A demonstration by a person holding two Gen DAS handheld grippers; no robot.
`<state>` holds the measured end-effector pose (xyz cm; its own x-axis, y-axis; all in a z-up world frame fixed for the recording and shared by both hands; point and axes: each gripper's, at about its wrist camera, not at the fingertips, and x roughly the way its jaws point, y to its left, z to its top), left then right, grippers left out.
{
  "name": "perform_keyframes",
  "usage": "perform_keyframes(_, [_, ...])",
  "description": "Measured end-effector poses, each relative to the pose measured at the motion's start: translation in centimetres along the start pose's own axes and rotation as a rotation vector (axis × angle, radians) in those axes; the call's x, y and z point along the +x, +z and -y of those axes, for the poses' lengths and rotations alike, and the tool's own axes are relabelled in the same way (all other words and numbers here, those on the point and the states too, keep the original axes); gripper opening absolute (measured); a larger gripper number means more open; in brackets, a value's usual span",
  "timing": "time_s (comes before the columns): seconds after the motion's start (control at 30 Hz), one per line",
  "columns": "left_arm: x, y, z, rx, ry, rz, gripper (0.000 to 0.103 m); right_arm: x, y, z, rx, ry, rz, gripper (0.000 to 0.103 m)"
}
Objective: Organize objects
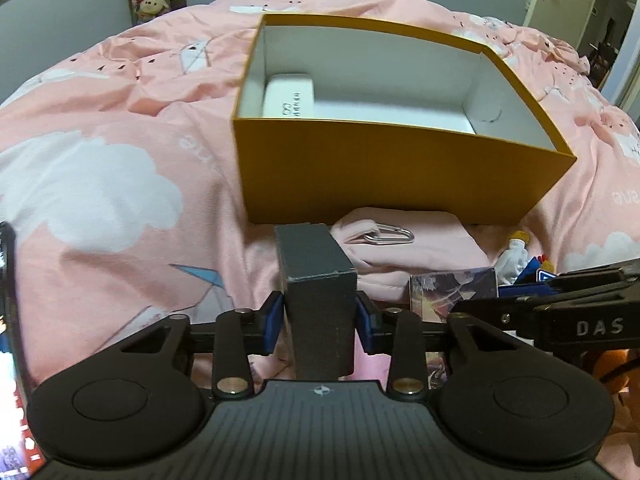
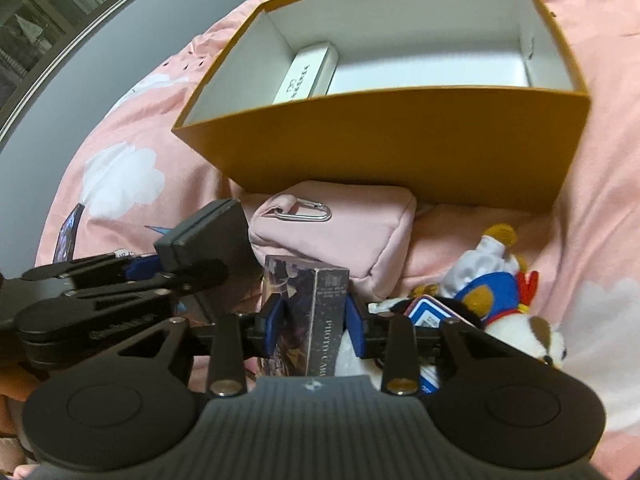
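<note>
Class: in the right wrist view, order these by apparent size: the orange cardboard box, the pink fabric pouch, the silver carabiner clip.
1. Orange cardboard box
2. Pink fabric pouch
3. Silver carabiner clip
The gaps are clear, so camera nearness leaves this order unchanged.

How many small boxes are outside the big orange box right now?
2: a dark grey cardboard box held in the left tongs, and a printed photo-card box in the right tongs. Others may be hidden.
</note>
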<state>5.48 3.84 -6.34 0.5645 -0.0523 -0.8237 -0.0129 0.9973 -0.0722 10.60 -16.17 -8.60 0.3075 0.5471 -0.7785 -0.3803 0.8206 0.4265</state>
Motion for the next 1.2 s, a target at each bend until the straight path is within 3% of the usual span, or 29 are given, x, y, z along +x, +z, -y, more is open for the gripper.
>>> perform_keyframes(0.4, [-3.4, 1.0, -3.7, -0.093, -0.132, 0.046, 0.038, -2.9, -0.1, -2.0, -0.041, 0.021, 0.040, 0.024])
perform_keyframes(0.6, [-5.7, 3.4, -4.4, -0.106, -0.233, 0.086, 0.038, -5.9, 1.6, -3.1, -0.094, 0.045, 0.122, 0.024])
perform_keyframes(0.83, [-7.7, 8.3, -4.2, -0.087, -0.318, 0.169, 0.038, -9.1, 5.3, -2.3, -0.094, 0.072, 0.214, 0.024])
perform_keyframes(1.03, [-5.7, 13.7, -2.7, -0.030, -0.338, 0.175, 0.038, -10.8, 10.0, -1.6, -0.123, 0.043, 0.296, 0.024])
perform_keyframes(1.2, [0.5, 17.7, -0.8, -0.003, -0.334, 0.047, 0.038, -8.2, 14.7, 0.5, -0.092, 0.006, 0.268, 0.024])
